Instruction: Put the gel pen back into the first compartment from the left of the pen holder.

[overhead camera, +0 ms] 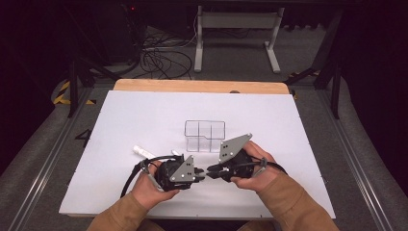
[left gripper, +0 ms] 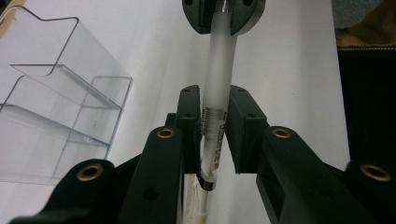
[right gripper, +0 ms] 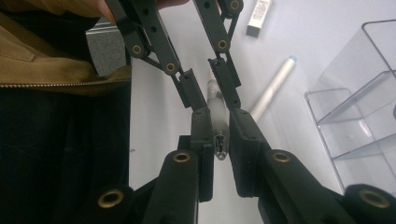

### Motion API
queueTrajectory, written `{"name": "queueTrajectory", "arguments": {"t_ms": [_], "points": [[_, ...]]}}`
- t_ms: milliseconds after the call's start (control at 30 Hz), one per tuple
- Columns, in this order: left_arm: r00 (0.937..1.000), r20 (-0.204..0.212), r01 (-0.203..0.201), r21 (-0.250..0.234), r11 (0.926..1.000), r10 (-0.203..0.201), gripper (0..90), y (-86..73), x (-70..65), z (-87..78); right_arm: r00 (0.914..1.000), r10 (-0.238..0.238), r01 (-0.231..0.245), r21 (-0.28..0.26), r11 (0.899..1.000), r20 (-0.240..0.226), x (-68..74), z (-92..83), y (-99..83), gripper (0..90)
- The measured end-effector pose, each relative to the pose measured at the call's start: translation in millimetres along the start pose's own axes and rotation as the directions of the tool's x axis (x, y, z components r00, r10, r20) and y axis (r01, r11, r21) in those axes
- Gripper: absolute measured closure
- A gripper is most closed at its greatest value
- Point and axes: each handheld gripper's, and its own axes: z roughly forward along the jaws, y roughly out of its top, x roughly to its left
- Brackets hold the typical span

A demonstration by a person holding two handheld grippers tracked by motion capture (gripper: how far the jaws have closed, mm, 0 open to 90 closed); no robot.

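A white pen (left gripper: 219, 60) spans the short gap between my two grippers, which face each other low over the table's front edge. My left gripper (left gripper: 215, 100) has its pads against the printed end of the barrel. My right gripper (right gripper: 218, 119) is shut on the other end, where a metal tip (right gripper: 219, 142) pokes out between its jaws. In the high view the left gripper (overhead camera: 202, 174) and the right gripper (overhead camera: 210, 172) nearly meet tip to tip, each held in a hand.
A clear acrylic organiser (overhead camera: 205, 134) with several compartments stands just beyond the grippers at mid table. A second white pen (right gripper: 275, 86) with a blue end lies on the white sheet, left of the organiser (right gripper: 359, 121). A small white block (right gripper: 258, 14) lies farther off.
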Motion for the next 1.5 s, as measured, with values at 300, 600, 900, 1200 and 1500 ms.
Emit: {"name": "queueTrajectory", "arguments": {"t_ms": [300,600,900,1200,1500], "points": [[0.9999,0.004,-0.013,0.008,0.9999,0.013,78.1,0.5,-0.5,-1.0,1.0000,0.004,-0.004,-0.007,1.000,-0.006,-0.3,0.3,-0.4,80.9],[0.9999,-0.007,-0.014,0.002,0.9999,0.014,78.5,0.5,1.2,-4.5,0.9994,0.021,-0.019,-0.087,0.996,0.027,1.7,-2.6,-1.4,55.8],[0.9991,-0.033,0.025,-0.049,0.9985,-0.027,78.6,1.3,11.9,-19.5,0.9923,0.079,-0.057,-0.214,0.975,0.096,6.4,-13.3,-19.4,42.9],[0.9936,-0.087,0.060,-0.132,0.9895,-0.072,78.6,12.5,25.0,-33.4,0.9828,0.122,-0.078,-0.285,0.955,0.139,6.8,-17.7,-38.2,38.8],[0.9862,-0.110,0.100,-0.204,0.9738,-0.124,78.6,22.4,41.6,-41.2,0.9763,0.153,-0.099,-0.313,0.945,0.153,4.3,-17.8,-47.7,38.0]]}}
